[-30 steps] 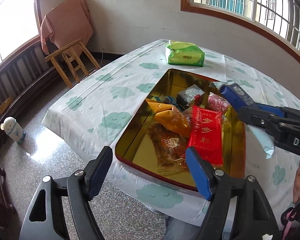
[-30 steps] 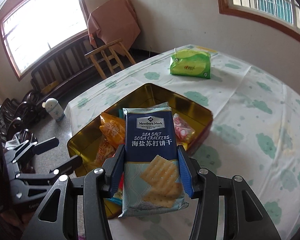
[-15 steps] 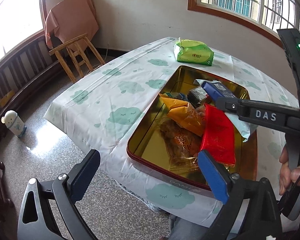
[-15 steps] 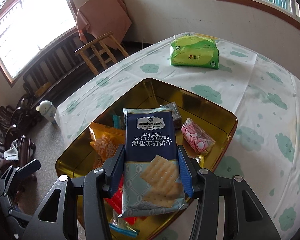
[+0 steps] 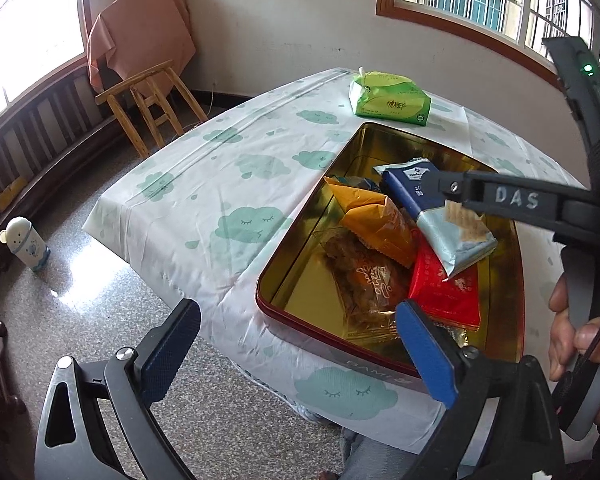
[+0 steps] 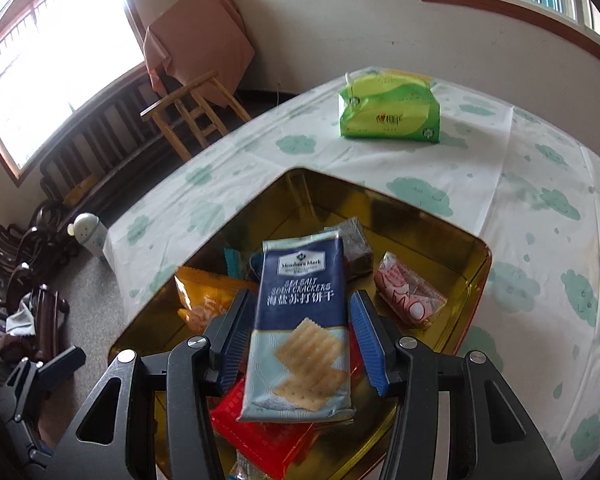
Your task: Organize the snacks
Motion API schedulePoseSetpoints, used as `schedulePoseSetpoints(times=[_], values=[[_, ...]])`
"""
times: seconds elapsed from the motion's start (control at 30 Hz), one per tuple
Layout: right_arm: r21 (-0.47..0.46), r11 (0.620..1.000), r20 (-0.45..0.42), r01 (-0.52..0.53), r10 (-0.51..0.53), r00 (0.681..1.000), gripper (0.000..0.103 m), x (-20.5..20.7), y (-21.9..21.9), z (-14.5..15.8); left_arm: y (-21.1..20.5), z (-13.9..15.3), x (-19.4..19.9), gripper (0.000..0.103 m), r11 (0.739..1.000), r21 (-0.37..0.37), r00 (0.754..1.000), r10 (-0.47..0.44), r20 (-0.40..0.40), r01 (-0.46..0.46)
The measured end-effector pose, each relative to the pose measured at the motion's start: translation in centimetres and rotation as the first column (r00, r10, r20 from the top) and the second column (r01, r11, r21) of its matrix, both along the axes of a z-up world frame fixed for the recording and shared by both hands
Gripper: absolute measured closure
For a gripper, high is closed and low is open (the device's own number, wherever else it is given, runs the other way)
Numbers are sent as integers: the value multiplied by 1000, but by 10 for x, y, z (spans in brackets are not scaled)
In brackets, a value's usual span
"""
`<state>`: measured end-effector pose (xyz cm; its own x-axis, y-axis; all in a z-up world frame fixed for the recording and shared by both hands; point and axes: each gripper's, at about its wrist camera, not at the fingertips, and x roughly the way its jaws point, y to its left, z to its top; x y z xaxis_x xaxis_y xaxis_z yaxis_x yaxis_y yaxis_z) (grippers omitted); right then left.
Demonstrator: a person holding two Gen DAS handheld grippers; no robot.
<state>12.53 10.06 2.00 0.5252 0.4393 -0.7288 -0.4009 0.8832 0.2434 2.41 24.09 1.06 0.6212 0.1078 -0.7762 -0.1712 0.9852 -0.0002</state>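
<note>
- Lying over the gold tin (image 6: 428, 216), the cracker packet (image 6: 300, 320) reads "Member's Mark", "SEA SALT SODA CRACKERS" and a line of Chinese characters.
- The right hand-held gripper (image 6: 300, 334) has its blue pads spread just clear of the packet's two long edges, so it looks released; its arm bears "DAS" in the left wrist view.
- The left hand-held gripper (image 5: 300, 340) hangs off the tin's near corner, spread wide and empty.
- Inside the tin, the packet rests on a red pack (image 5: 446, 292) printed with gold characters, beside an orange bag (image 5: 376, 220).
- A pink-and-white sweet (image 6: 410, 296) lies right of the packet in the tin.
- Beyond the tin, a green tissue pack (image 6: 390, 108) sits on the cloud-print surface (image 5: 220, 184).
</note>
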Motion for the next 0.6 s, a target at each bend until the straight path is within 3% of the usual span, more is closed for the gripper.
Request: schedulePoseSetpoints(times=[0.23,0.4,0.6], values=[[24,999,157,-28,24,987,50,-42,-11,36,-6,12,-9,6,1000,24,999,-4,48,3],[-34,999,330,-18,28,944,40,-103,-29,58,-18,35,-29,6,997,79,989,-16,146,5],[-56,998,448,11,15,894,35,-158,-58,85,-32,70,-53,6,996,93,966,-35,254,11]])
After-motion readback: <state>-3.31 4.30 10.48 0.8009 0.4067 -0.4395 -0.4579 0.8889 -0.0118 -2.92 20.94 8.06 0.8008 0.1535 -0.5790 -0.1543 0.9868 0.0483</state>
